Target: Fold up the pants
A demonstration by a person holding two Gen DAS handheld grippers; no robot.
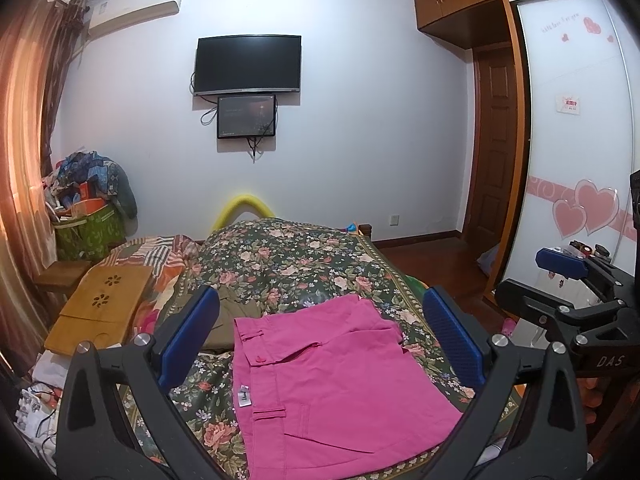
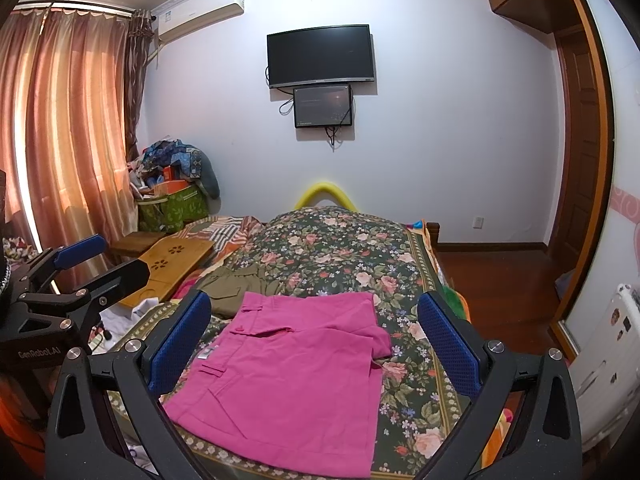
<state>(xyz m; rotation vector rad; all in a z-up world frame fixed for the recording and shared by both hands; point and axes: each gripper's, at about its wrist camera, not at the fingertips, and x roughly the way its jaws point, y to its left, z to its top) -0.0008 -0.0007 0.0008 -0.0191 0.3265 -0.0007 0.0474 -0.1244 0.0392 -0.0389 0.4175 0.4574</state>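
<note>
Pants point(image 1: 332, 380) lie folded on the bed point(image 1: 304, 264) ahead of both grippers, left point(image 1: 320, 340) and right point(image 2: 316, 340), each wide open, empty; pinch both layers at the edge.

Both tools point(image 1: 320, 340) point(image 2: 316, 344) raised, jaws wide apart, empty

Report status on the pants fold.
Left gripper open, right gripper open, both empty. Pink pants folded on bed. Olive garment beside them.
</note>
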